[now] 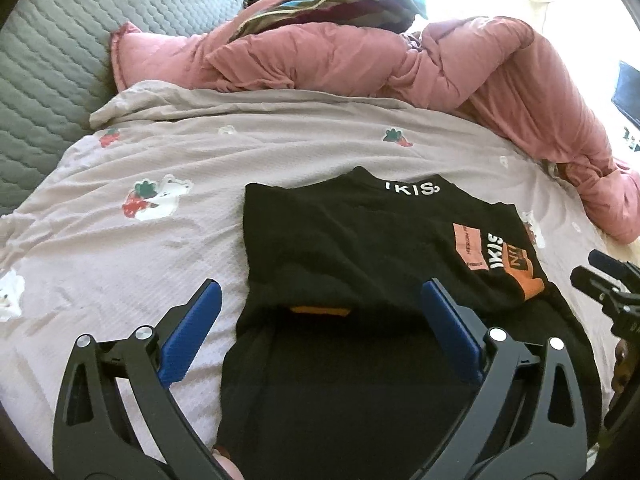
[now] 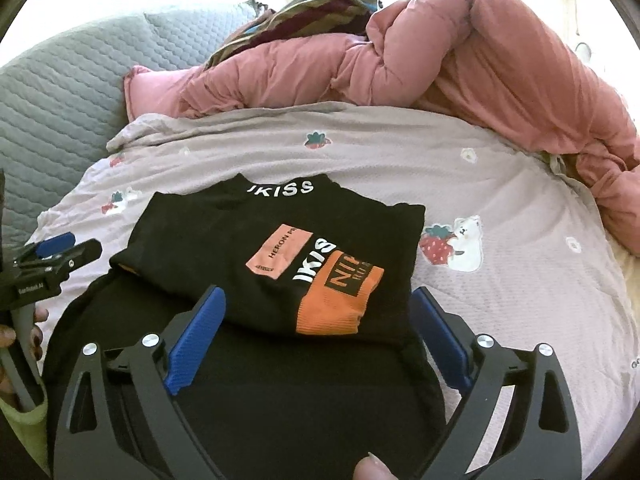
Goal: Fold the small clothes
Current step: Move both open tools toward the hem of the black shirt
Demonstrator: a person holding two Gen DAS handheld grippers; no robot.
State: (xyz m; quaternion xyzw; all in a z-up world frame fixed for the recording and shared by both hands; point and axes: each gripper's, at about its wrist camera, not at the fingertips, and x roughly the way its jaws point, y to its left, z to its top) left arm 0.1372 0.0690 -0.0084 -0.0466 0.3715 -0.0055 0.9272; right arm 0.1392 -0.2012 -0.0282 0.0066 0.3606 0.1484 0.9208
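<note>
Both blue-padded tools hang spread wide, gripping nothing: the left hand-held gripper (image 1: 320, 304) over the near left part of the black shirt (image 1: 360, 240), the right hand-held gripper (image 2: 320, 308) over its near right part. That shirt lies partly folded, collar away, on the lilac strawberry-print blanket (image 2: 500, 184) of the bed, with a pink duvet (image 2: 440, 60) bunched beyond.
</note>
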